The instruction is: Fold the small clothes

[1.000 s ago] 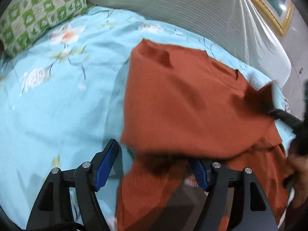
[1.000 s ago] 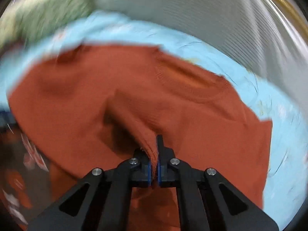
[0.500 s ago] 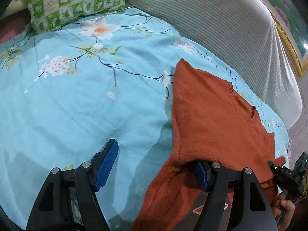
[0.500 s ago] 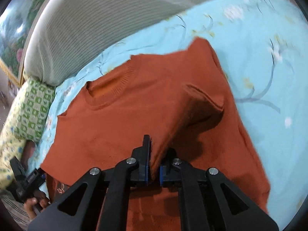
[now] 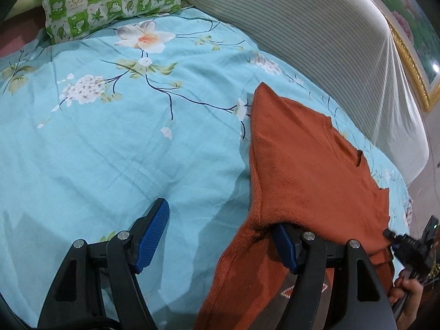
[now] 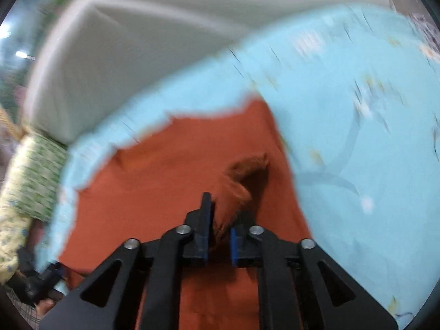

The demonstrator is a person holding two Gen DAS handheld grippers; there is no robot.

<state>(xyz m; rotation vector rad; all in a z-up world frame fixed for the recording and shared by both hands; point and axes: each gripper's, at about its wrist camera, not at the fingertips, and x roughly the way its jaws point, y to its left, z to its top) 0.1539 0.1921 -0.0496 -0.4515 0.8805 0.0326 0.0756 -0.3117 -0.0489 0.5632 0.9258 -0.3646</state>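
Left wrist view: my rust-orange sweater (image 5: pixel 310 165) lies folded on the blue floral bedsheet (image 5: pixel 123 143) at 3 o'clock. My left gripper (image 5: pixel 220 236) gapes wide, its right pad tucked under the hem. Right gripper (image 6: pixel 218 220), blurred, seemingly narrowly parted around a fabric pinch.

Rust-orange sweater (image 5: pixel 310 165); turquoise sheet (image 5: pixel 110 143) with white-and-peach flowers; green-and-white checked pillow (image 5: pixel 110 0); grey striped headboard (image 5: pixel 316 33); black grippers, blue pads (image 5: pixel 152 233).
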